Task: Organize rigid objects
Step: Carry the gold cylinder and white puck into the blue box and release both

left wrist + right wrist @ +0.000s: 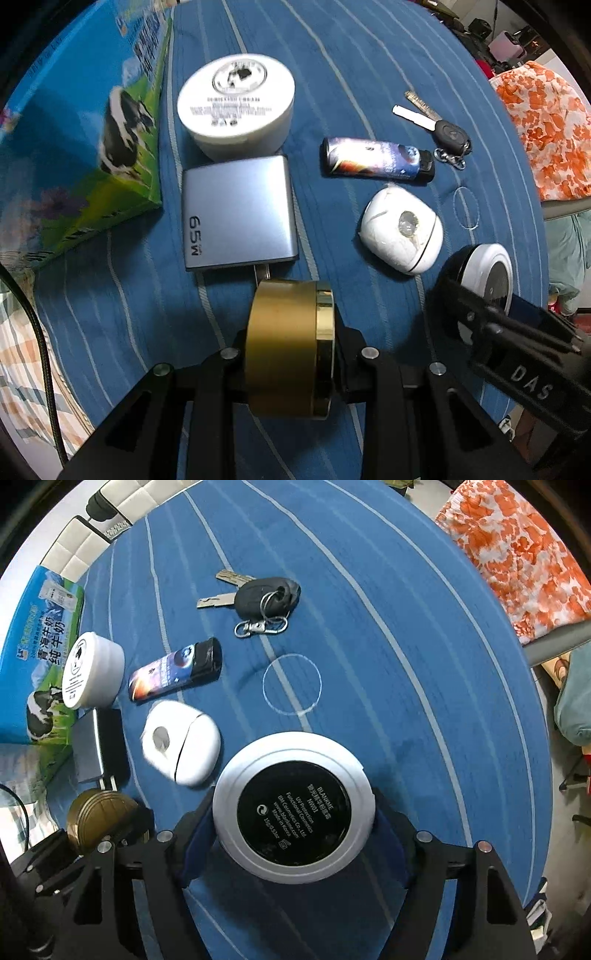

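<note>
My left gripper (290, 354) is shut on a gold round jar (288, 350), held just in front of a grey 65W charger (238, 212). My right gripper (295, 816) is shut on a white round compact with a black label (293, 810); it also shows in the left wrist view (484, 280). On the blue striped cloth (369, 590) lie a white cream jar (236, 101), a printed lighter (376, 158), a white earbud case (402, 229) and a car key with ring (258, 598). The gold jar shows at lower left in the right wrist view (99, 816).
A blue and green milk carton box (74, 140) lies along the left. A chalk circle (291, 683) is drawn on the cloth ahead of the compact. An orange flowered fabric (517, 550) lies off the right edge. A black cable (40, 332) runs at lower left.
</note>
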`<state>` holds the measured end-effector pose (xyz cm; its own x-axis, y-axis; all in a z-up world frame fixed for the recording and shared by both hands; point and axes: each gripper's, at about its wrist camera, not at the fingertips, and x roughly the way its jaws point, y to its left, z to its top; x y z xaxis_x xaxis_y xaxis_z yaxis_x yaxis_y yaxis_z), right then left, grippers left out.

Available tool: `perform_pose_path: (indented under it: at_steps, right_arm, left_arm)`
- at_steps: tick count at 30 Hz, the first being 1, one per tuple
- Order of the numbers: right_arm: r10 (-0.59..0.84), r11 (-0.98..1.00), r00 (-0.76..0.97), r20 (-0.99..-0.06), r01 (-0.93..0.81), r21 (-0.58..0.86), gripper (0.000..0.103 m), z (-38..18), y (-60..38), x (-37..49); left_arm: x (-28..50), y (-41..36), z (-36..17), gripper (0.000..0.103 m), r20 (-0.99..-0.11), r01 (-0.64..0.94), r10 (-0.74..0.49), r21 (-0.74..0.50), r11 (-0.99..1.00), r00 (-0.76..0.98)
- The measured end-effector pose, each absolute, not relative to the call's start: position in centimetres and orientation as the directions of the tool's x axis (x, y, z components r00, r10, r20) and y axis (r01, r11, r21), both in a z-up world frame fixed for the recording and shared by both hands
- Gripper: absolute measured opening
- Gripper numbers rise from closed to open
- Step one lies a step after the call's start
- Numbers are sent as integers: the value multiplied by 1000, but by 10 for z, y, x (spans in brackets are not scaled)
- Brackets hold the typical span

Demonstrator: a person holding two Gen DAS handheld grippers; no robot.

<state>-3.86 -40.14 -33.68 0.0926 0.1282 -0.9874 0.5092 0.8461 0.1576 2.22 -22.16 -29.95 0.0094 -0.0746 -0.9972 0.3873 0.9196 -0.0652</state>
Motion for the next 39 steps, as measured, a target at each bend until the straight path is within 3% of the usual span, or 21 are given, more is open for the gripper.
perform_pose_path:
  at_steps: [13,23,32,39]
  right_arm:
    - [59,895,141,-988,430,115,78,-288,-376,-39]
    - [86,925,220,-972,345,160,78,-224,-354,-20]
    - [153,953,302,-941,208,222,78,-148,-293,20]
    - [247,951,327,-912,97,292,78,-122,-220,80]
  left_arm:
    - [19,-208,-253,25,-988,404,-109,-55,913,111]
    - [29,-170,-191,25,-967,374,-180,-102,922,179]
    - [53,-109,-126,25,-930,276,-206,-121,953,303]
    - [90,-33,-118,25,-924,140,-152,-108,984,352]
